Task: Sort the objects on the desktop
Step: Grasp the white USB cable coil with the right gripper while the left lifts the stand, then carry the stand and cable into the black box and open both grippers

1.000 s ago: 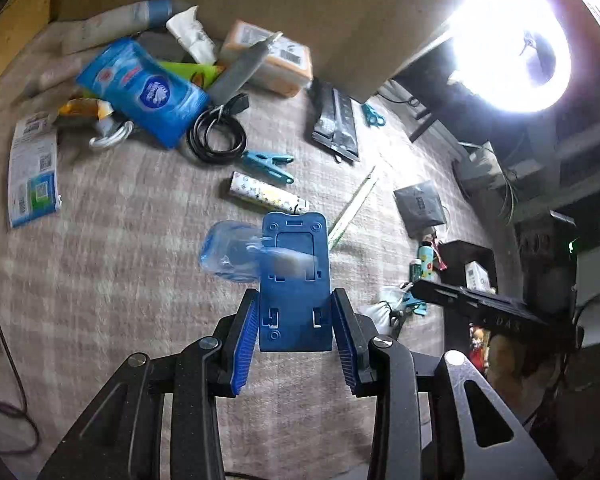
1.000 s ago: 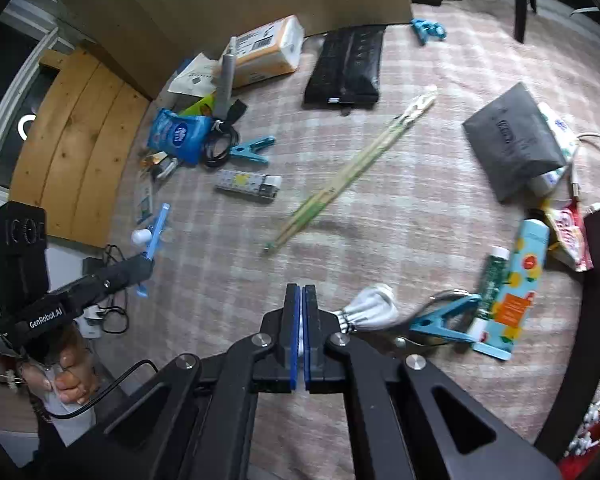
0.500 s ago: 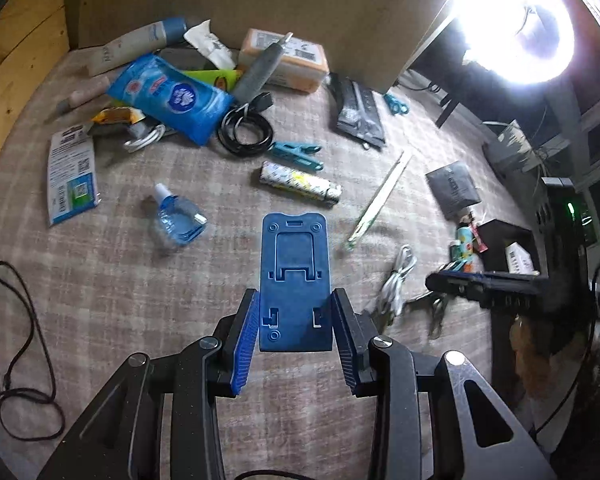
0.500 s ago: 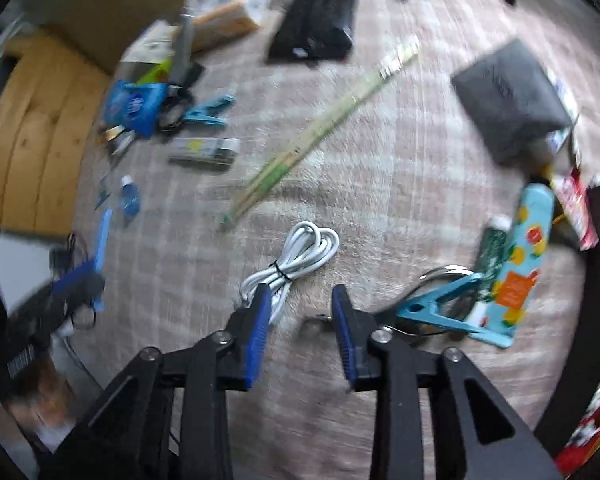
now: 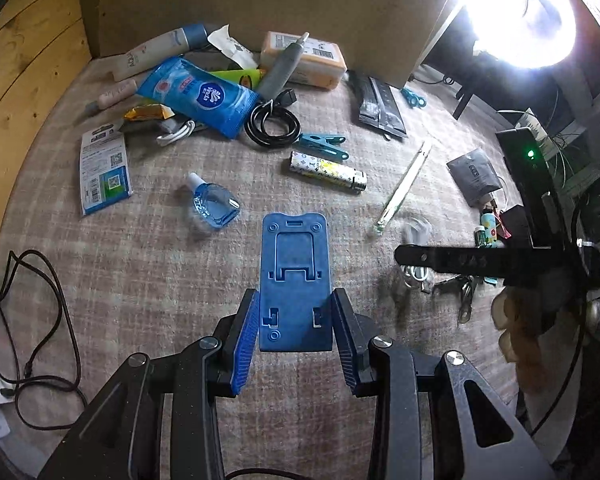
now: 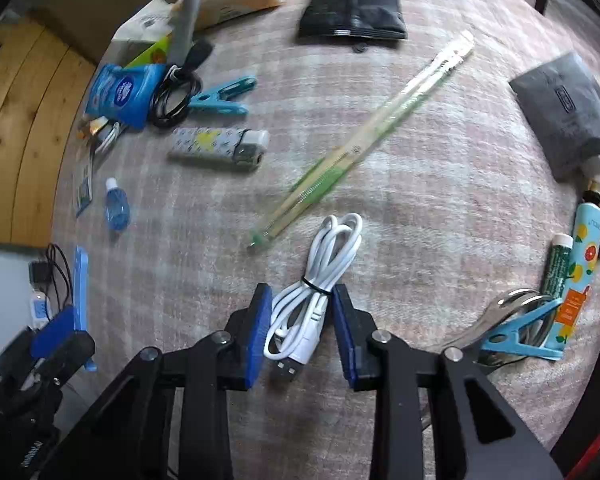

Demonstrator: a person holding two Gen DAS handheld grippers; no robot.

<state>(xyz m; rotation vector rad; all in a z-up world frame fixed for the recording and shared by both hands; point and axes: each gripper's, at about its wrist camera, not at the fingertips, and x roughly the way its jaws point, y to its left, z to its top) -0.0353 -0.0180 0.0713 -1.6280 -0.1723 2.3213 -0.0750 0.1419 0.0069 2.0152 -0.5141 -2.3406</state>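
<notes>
My left gripper [image 5: 295, 322] is shut on a blue plastic phone stand [image 5: 293, 264] and holds it above the checked cloth. It shows edge-on in the right wrist view [image 6: 81, 280]. My right gripper [image 6: 301, 324] is open, with its jaws on either side of a coiled white USB cable [image 6: 320, 276] that lies on the cloth. The right gripper appears in the left wrist view [image 5: 496, 260] at the right, over the blurred cable [image 5: 416, 232].
On the cloth lie a small blue bottle [image 5: 212, 204], a patterned lighter [image 5: 326, 170], wrapped chopsticks [image 6: 364, 140], a teal clip [image 6: 222, 96], a blue tissue pack [image 5: 198, 96], a black coiled cable [image 5: 272, 126], a black pouch [image 6: 356, 4], a grey pouch [image 6: 564, 112] and tubes [image 6: 580, 268]. A cardboard box [image 5: 260, 4] stands behind.
My right gripper opened, letting go of the white cable, which now lies between its jaws. My left gripper, still holding the phone stand, pulled back from the cloth.
</notes>
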